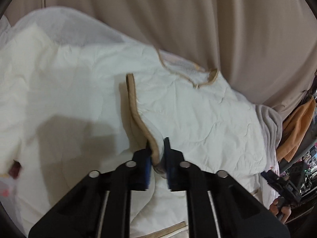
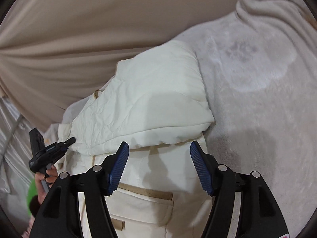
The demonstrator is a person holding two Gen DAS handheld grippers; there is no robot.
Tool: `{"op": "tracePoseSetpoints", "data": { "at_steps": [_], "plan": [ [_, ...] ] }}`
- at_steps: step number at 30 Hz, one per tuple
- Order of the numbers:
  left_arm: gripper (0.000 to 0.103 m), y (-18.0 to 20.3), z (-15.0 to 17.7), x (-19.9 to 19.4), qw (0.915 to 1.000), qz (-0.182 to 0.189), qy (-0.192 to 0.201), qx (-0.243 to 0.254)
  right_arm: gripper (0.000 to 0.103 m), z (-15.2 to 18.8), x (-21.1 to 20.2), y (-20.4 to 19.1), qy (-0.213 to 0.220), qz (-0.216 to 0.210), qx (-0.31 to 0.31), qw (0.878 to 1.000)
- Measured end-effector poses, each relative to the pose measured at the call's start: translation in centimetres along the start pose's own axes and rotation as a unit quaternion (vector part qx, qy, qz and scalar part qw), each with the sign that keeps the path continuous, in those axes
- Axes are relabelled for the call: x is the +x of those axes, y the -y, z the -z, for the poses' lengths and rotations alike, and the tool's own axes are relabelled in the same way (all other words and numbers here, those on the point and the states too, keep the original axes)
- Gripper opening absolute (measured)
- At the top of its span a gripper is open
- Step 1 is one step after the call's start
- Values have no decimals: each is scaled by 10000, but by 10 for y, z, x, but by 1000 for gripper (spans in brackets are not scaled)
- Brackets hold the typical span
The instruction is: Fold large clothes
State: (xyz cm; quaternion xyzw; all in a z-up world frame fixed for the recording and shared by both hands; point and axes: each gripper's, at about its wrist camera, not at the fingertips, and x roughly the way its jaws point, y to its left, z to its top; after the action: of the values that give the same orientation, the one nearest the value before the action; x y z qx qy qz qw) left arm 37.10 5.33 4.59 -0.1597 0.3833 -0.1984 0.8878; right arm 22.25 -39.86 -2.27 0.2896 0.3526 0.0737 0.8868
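We see the left gripper [image 1: 158, 154] with its blue-padded fingers pinching the tan-piped edge of the cream quilted jacket [image 1: 188, 115] lying on the grey fleece blanket [image 2: 257, 91], while the right gripper [image 2: 159, 166] hovers spread above its pocket.

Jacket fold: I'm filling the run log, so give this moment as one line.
left hand-held gripper: shut on tan jacket edge | right hand-held gripper: open above jacket | bed
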Motion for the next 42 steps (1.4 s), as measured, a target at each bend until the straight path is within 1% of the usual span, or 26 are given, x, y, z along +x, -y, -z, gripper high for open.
{"op": "tracePoseSetpoints", "data": {
  "at_steps": [3,6,7,8,9,11,12,13,14,16,17,19,21,23,26,28,29,31,32,34,36,37,38,39,41,42],
  "plan": [
    [8,-5,-16,-29,9990,-69,447,-1,63,-8,15,-3,-86,-120,54,9999],
    [8,-16,-21,-33,9982,-324,513,20,55,-17,28,-8,-106,-338,177,9992],
    [8,-20,-19,-27,9978,-485,446,53,41,-20,33,-10,-123,-300,179,9993],
    [8,-24,-16,-18,9970,-691,344,98,17,-21,39,-12,-139,-109,129,9998],
    [8,-32,-10,-7,9959,-878,201,115,10,-21,45,-16,-138,-18,88,9999],
    [8,-44,2,8,9961,-883,12,-4,7,-18,35,-18,111,-77,-28,9999],
    [8,-51,4,7,9966,-817,3,-45,6,-18,29,-16,218,-20,-172,9996],
    [8,-52,7,8,9974,-717,15,-70,6,-16,30,-14,173,185,-276,9993],
    [9,-51,7,9,9977,-680,9,-69,5,-15,35,-6,-14,317,-248,9992],
    [9,-45,9,9,9970,-770,26,30,1,-12,43,6,-319,597,-138,9976],
    [9,-43,9,9,9964,-837,42,100,0,-11,39,5,-310,718,-163,9968],
    [9,-41,9,9,9958,-894,67,160,0,-11,21,0,-95,944,-192,9953],
    [9,-41,9,9,9958,-895,83,147,0,-15,-1,-19,285,861,-303,9954],
    [10,-43,9,12,9955,-931,87,140,0,-25,-3,-45,504,651,-552,9951],
    [11,-44,10,14,9949,-988,105,185,0,-39,26,-80,318,587,-1021,9925],
    [11,-44,10,15,9950,-974,118,169,0,-39,53,-80,84,924,-1273,9875],
    [12,-45,10,14,9955,-934,119,138,0,-38,72,-73,-68,1213,-1329,9837],
    [13,-50,13,10,9966,-810,127,54,0,-38,81,-51,-103,1355,-1158,9839],
    [14,-53,14,6,9973,-724,126,-24,0,-40,75,-37,-49,1238,-867,9885],
    [14,-61,16,-8,9978,-620,150,-205,0,-41,53,-22,147,1338,-516,9896],
    [15,-73,18,-34,9976,-477,299,-404,0,-37,29,-22,286,1491,-622,9864],
    [16,-81,19,-51,9965,-502,433,-507,2,-33,15,-26,345,1516,-730,9851],
    [23,-90,21,-67,9951,-555,576,-589,9,-27,-1,-30,398,1487,-878,9842],
    [32,-104,22,-89,9924,-665,756,-701,11,-19,-15,-36,437,1440,-1026,9833],
    [44,-129,24,-118,9856,-952,1018,-958,11,0,-36,-49,432,1293,-1286,9823],
    [47,-147,24,-132,9804,-1151,1130,-1127,11,11,-42,-56,356,1212,-1408,9820]
  ]
}}
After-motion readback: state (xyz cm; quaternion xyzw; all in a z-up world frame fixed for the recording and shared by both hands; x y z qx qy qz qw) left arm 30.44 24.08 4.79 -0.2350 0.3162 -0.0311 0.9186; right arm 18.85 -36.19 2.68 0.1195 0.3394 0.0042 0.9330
